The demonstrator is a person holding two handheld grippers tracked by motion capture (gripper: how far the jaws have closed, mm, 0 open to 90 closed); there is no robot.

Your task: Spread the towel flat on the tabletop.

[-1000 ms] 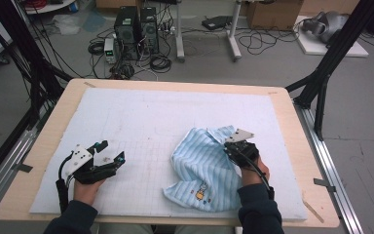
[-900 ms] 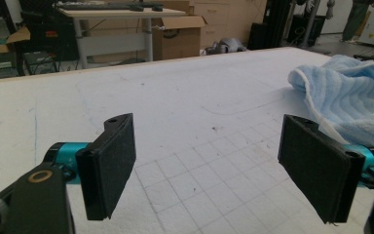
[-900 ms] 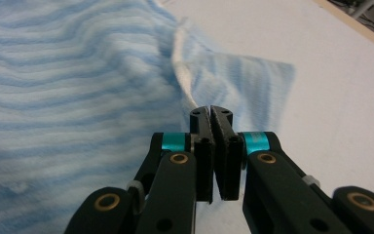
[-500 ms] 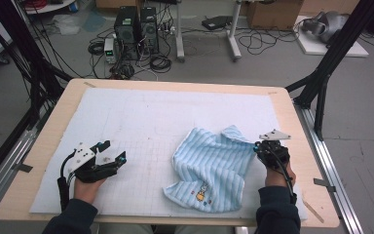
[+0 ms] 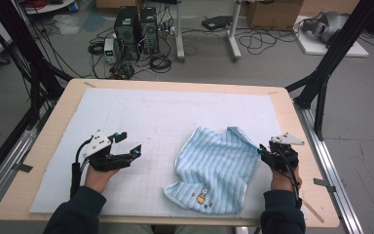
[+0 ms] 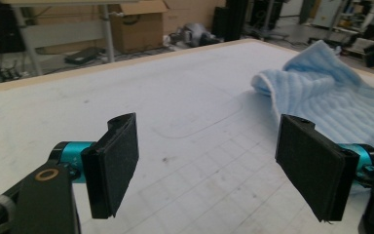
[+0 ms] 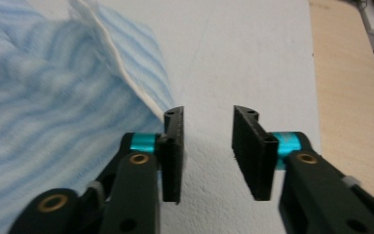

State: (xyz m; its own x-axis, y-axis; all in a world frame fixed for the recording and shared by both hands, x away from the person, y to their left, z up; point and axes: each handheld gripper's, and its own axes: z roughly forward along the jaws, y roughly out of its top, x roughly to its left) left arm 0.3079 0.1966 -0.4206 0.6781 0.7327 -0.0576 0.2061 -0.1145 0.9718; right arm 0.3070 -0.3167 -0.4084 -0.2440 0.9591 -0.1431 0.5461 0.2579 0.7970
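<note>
Tabletop: right gripper (image 7: 207, 146) half-open beside towel (image 7: 53, 97)

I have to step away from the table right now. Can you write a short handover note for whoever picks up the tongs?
Right tongs: jaws have just been opening, nothing between them; they sit beside the right edge of the blue striped towel.
Left tongs: open, empty, over the white mat, apart from the towel.
Towel: on the mat's right half, pulled out to the right but rumpled, top right corner folded over, cartoon patch near the front edge.
Left to do, probably: flatten the towel.
</note>
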